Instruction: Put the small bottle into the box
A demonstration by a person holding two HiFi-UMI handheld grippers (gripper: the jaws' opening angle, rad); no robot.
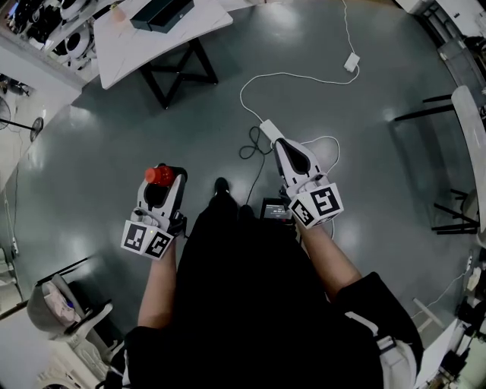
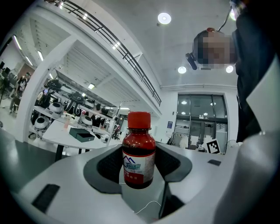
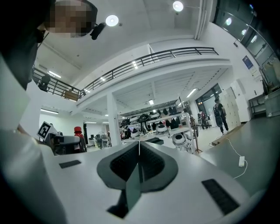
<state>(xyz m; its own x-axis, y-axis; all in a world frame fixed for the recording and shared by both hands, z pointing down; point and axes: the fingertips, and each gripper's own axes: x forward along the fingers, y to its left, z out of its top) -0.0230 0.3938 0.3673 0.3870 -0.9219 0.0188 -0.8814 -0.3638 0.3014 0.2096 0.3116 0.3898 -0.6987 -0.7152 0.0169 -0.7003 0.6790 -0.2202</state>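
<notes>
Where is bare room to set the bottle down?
Bare floor lies between the white table and the left tongs, and right of the cable. Table top beside the dark box is free. Crowded: cable loops near the right tongs.

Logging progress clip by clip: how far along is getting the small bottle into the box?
Done: the small bottle is picked up, clamped upright in the left hand-held gripper. In hand: it is held above the floor; the right hand-held gripper is shut and empty. Left: bringing it to the dark box on the white table ahead, probably the target, and placing it inside.
</notes>
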